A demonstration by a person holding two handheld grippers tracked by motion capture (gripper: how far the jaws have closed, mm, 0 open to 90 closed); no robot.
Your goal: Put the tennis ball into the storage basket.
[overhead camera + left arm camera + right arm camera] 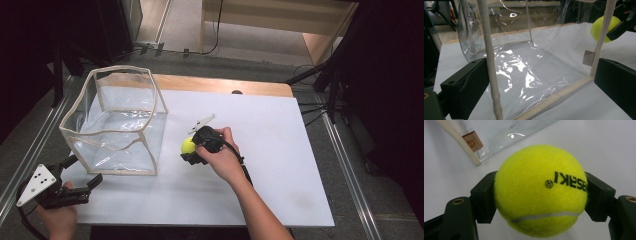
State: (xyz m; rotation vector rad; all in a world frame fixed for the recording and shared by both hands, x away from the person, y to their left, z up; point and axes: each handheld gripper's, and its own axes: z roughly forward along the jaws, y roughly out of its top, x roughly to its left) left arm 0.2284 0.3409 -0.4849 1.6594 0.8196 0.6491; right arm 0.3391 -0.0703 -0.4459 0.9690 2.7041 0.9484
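Note:
A yellow tennis ball (pixel 540 190) sits clamped between the two black jaws of my right gripper (pixel 540 197), which is shut on it. From above, the ball (pixel 188 145) and right gripper (pixel 192 150) hang just over the white board, a little right of a clear plastic box with cream edging (pixel 120 122). My left gripper (pixel 82 172) rests at the box's near left corner, jaws wide open. Its view looks through the box wall (pixel 524 72), with a cream edge strip (pixel 490 62) running between the jaws; the ball (pixel 602 28) shows beyond the box.
The white board (pixel 280 165) covers a wooden table whose bare strip (pixel 220 84) runs along the far side. Metal rails (pixel 345 165) flank the board, and black stands with cables (pixel 325 85) rise at the far right.

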